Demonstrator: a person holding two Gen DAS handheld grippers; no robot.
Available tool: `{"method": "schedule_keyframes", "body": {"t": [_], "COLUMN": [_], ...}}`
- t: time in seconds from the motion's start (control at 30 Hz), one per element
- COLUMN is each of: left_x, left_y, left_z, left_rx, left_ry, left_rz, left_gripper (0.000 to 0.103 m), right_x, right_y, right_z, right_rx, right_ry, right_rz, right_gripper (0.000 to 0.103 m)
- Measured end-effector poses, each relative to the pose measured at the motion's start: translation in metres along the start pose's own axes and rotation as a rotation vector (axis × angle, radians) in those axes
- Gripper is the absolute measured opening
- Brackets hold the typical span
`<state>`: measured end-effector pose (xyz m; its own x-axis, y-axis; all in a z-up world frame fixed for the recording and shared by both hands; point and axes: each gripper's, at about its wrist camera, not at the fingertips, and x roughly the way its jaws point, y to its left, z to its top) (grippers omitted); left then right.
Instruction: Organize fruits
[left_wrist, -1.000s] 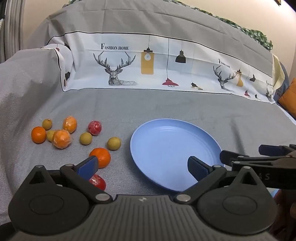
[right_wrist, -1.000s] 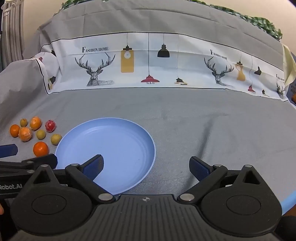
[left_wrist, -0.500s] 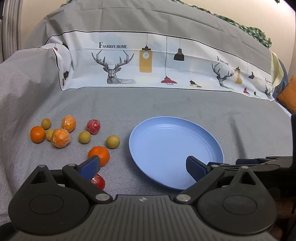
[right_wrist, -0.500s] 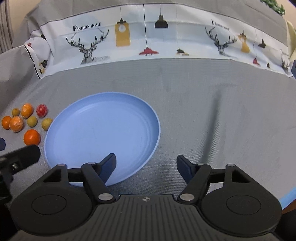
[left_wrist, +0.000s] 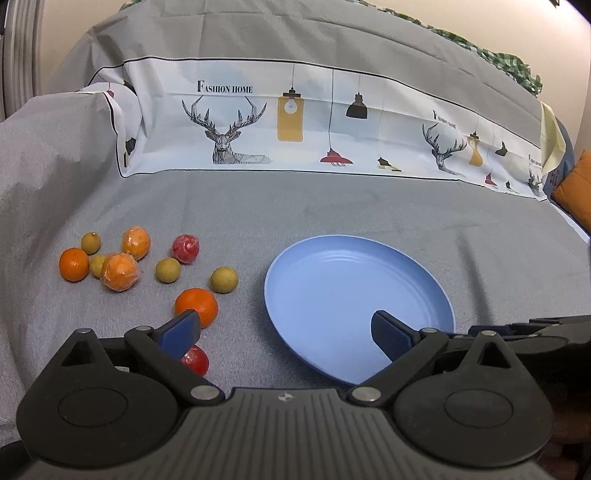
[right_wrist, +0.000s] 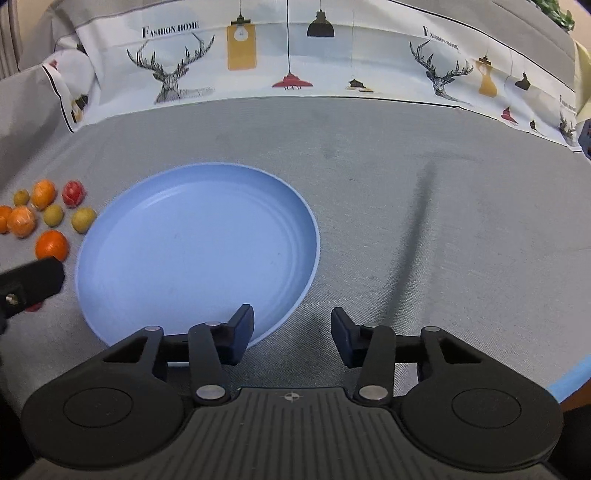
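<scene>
Right gripper (right_wrist: 291, 334) closing astride the blue plate (right_wrist: 147, 314) rim, lower centre, likely steadying it; left gripper (left_wrist: 284, 332) released, empty.

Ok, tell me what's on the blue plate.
No fruit: the blue plate shows only bare surface. Its near rim is hidden behind the right gripper, whose closing jaws hold nothing.

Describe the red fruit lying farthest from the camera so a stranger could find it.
Start at the blue plate and look left to the fruit cluster on the grey cloth. At its back edge sits the red fruit, shiny with wrapping, right of a wrapped orange; its red twin lies nearer.
</scene>
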<state>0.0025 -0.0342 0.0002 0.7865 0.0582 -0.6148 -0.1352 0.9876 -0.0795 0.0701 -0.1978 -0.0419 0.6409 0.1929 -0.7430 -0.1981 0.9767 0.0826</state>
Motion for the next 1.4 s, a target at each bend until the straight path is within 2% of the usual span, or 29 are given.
{"method": "schedule_keyframes", "body": {"t": [0.3,0.5,0.57,0.87,1.03,1.13,1.23,1.33,1.4], "left_x": [-0.001,0.0,0.0,0.0,-0.003,-0.004,-0.005,-0.009,-0.015], "left_y": [0.001,0.0,0.0,0.0,0.0,-0.002,0.0,0.004,0.008], "left_z": [-0.001,-0.002,-0.003,-0.002,-0.002,-0.002,0.0,0.005,0.013], "left_rx": [-0.003,-0.001,0.001,0.0,0.01,0.017,0.013,-0.009,-0.001], "left_ry": [0.005,0.007,0.008,0.008,0.003,0.004,0.008,0.026,0.025], "left_rz": [-0.001,0.0,-0.001,-0.01,-0.028,-0.042,-0.062,-0.096,-0.122], "left_gripper": [0.1,0.1,0.1,0.1,0.095,0.086,0.073,0.056,0.041], "right_x": [-0.021,-0.024,-0.025,-0.023,-0.025,-0.026,-0.027,-0.029,-0.03], "right_y": [0.015,0.018,0.016,0.016,0.017,0.017,0.02,0.02,0.02], "right_z": [0.004,0.003,0.003,0.004,0.004,0.004,0.004,0.004,0.005], "right_rx": [-0.107,-0.105,-0.1,-0.112,-0.111,-0.11,-0.112,-0.114,-0.109], "right_ry": [-0.111,-0.132,-0.131,-0.121,-0.135,-0.144,-0.153,-0.167,-0.174], "right_rz": [0.038,0.048,0.051,0.044,0.044,0.055,0.065,0.077,0.09], "right_gripper": [0.05,0.054,0.059,0.061,0.06,0.06,0.056,0.049,0.042]}}
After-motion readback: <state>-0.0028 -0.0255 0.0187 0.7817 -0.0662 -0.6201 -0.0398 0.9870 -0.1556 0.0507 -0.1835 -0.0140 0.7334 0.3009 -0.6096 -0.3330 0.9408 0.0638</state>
